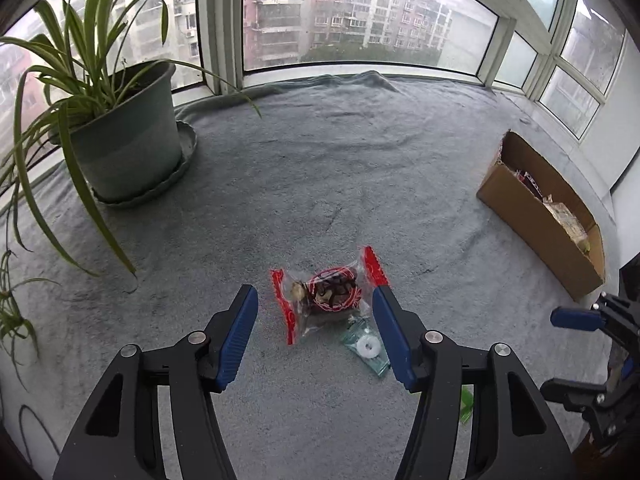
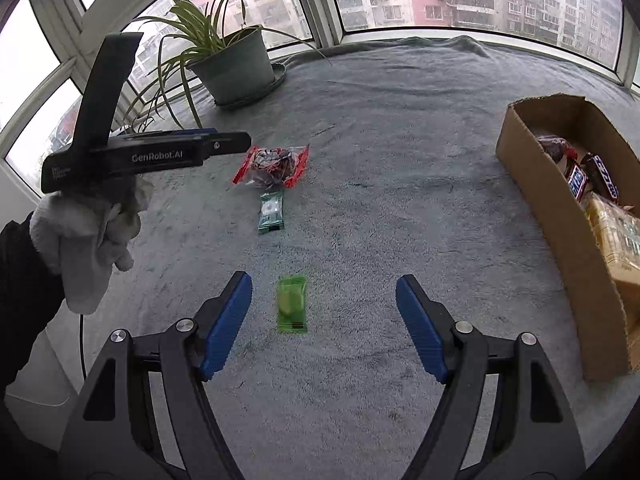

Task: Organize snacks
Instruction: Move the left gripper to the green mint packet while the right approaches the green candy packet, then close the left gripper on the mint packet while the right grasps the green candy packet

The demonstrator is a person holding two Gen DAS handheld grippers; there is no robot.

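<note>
A red-edged clear snack packet (image 1: 328,296) lies on the grey blanket (image 1: 320,168), between and just beyond the open fingers of my left gripper (image 1: 316,300). A small teal packet (image 1: 366,346) lies by the right finger. In the right wrist view the red packet (image 2: 274,166) and teal packet (image 2: 271,212) lie ahead. A green packet (image 2: 292,304) lies between the open fingers of my right gripper (image 2: 324,288), nearer the left one. The cardboard box (image 2: 560,216) at the right holds several snacks. The left gripper (image 2: 224,142) hovers over the red packet.
A potted spider plant (image 1: 120,136) stands at the far left on a saucer. Windows run along the far edge. The box (image 1: 536,216) lies to the right in the left wrist view, with the right gripper (image 1: 576,318) below it. A gloved hand (image 2: 92,232) holds the left gripper.
</note>
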